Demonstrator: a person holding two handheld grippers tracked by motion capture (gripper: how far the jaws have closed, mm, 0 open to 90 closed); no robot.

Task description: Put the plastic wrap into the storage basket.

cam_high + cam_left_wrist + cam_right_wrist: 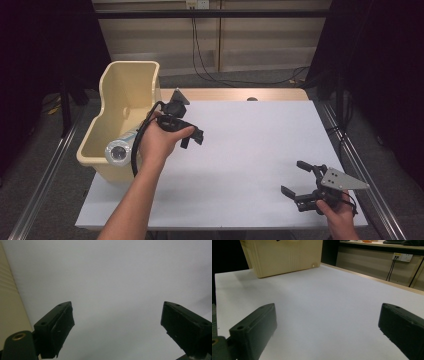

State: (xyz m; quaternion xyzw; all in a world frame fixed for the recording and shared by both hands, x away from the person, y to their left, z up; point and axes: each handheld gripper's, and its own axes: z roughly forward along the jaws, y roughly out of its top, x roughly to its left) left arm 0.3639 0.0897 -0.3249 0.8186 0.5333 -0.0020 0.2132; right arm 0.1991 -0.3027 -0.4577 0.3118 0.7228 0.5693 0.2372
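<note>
Both jaws wide and empty, the left gripper (192,136) hovers beside the cream bin (125,80) holding a cylindrical bottle (119,150), seemingly between steps, while the right gripper (300,180) waits; next likely calls for reaching into it.

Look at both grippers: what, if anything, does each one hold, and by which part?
Nothing is held. The left gripper beside the cream bin and the right gripper over the white table both stand open with empty jaws.

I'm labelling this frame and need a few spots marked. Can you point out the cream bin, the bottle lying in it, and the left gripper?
cream bin (131,75): high view, inner back wall.
bottle (118,152): high view, round end facing the camera.
left gripper (194,137): high view, midway between its fingers.
</note>
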